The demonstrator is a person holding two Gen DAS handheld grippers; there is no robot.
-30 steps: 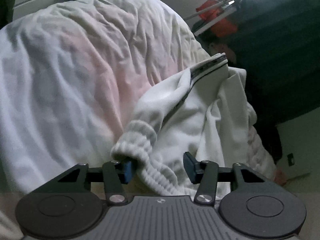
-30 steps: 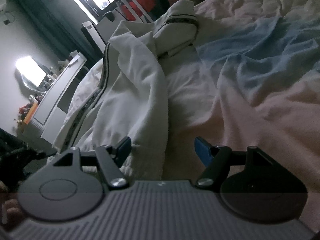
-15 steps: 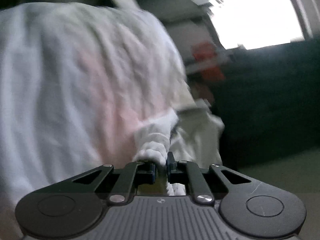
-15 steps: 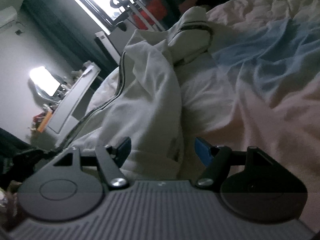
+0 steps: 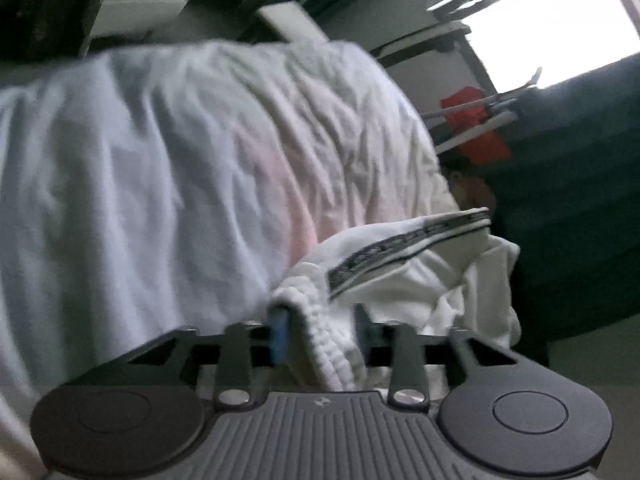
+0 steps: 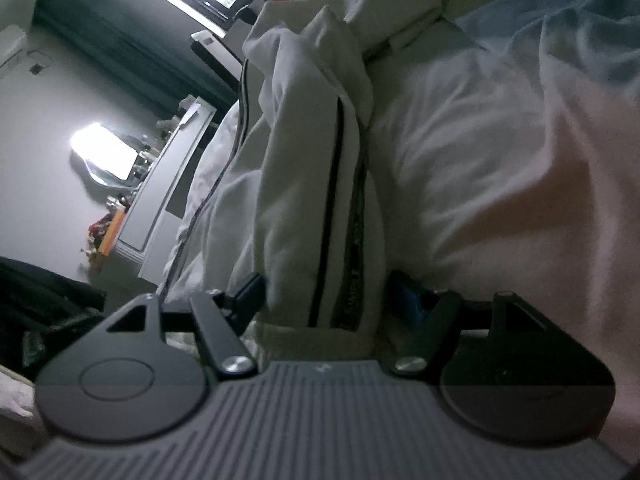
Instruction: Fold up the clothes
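- On the bed (image 5: 168,184), at its near edge, lies the white garment (image 5: 404,276), crumpled, with a dark patterned stripe along it.
- We see our left tool (image 5: 320,330) at the garment's ribbed cuff (image 5: 320,320); the cuff sits between the fingers, which stand part-way open on either side of it, and the blur keeps us from telling whether they press it.
- Our right tool (image 6: 326,292) stands wide, with a striped fold of the garment (image 6: 320,184) between its fingers.
- Beyond the garment, away from the bed, we see a bright window (image 5: 548,28) and a red item (image 5: 476,128) on a rack.
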